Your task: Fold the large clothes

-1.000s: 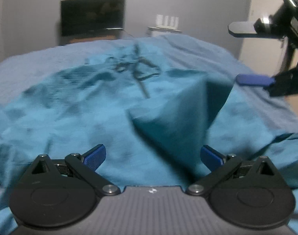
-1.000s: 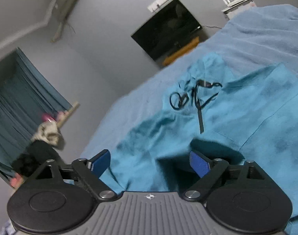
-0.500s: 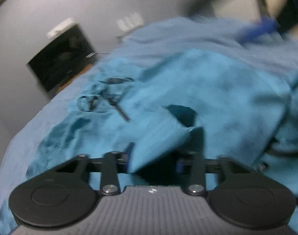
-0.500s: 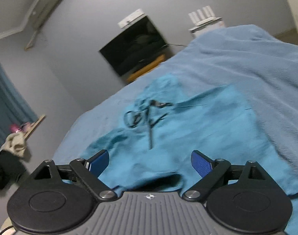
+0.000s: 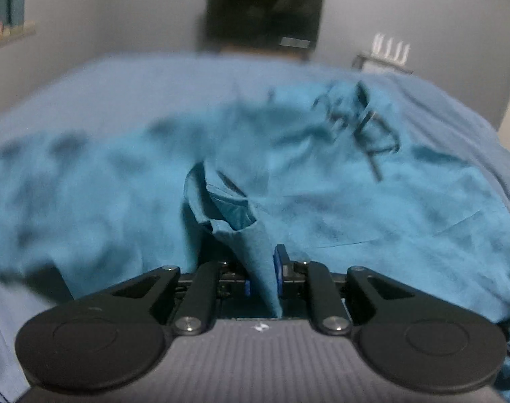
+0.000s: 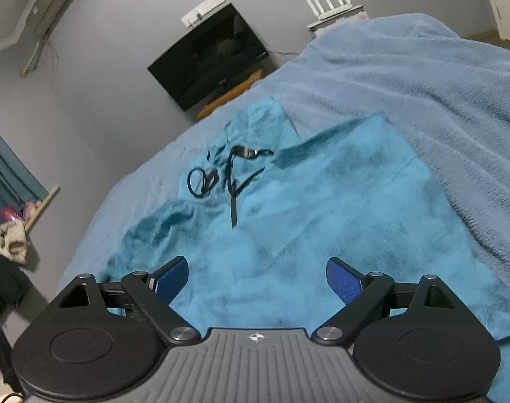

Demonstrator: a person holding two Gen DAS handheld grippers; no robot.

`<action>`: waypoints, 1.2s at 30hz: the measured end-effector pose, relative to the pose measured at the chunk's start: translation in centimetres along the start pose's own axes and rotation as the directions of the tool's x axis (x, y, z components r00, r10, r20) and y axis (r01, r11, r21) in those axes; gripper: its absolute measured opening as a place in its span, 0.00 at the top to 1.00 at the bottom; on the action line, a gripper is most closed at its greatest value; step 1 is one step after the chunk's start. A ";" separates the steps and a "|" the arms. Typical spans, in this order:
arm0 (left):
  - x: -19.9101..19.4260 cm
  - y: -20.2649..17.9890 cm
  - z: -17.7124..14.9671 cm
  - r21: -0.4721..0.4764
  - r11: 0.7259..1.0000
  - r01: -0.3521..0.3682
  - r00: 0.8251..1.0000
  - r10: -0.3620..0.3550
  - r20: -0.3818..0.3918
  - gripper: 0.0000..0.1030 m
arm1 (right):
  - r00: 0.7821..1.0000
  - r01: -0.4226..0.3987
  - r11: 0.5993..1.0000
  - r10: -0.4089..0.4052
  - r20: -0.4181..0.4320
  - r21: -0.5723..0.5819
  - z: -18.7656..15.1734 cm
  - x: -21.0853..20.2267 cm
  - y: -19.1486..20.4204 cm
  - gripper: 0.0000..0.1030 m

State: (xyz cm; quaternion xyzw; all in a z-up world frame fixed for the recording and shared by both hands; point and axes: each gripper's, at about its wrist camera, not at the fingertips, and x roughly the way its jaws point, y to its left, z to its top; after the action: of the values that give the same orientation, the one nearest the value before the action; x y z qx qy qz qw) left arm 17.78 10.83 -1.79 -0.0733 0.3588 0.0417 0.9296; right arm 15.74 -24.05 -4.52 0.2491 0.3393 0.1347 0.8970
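Fold barely begun: hoodie [image 6: 322, 208] spread on bed [image 6: 439, 77], a fold just pinched in left gripper [image 5: 262, 277] jaws, right gripper [image 6: 256, 280] jaws wide, empty.

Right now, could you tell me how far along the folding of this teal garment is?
Barely started. The teal garment lies mostly spread on the blue blanket, no fold visible. The left gripper, which has just been closing, pinches a raised edge. The right gripper is open, holding nothing. All folds remain.

Black linkage arms with silver screws, blue pads [image 6: 344, 280], ribbed grey body beneath a small crosshair mark.
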 end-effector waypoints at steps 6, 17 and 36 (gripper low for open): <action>2.0 -0.3 -0.2 0.023 1.000 -0.009 1.000 0.009 -0.007 0.52 | 0.997 0.039 0.996 -0.044 -0.068 -0.078 -1.3 1.7 1.7 0.12; 2.9 0.3 0.8 0.082 0.990 -0.117 0.986 0.106 0.130 0.90 | 0.992 0.093 0.985 -0.104 -0.070 -0.143 -2.5 3.6 2.4 0.13; -0.5 0.2 1.0 0.000 0.999 -0.035 0.992 0.035 0.124 0.14 | 0.977 0.205 0.961 -0.191 0.091 -0.187 -2.9 4.4 1.7 0.00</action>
State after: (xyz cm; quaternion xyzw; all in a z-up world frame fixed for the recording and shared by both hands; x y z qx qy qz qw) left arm 18.08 11.22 -0.74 -0.0633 0.3017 0.0621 0.9493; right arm 16.90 -19.73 -7.86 0.1296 0.3150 0.0679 0.9377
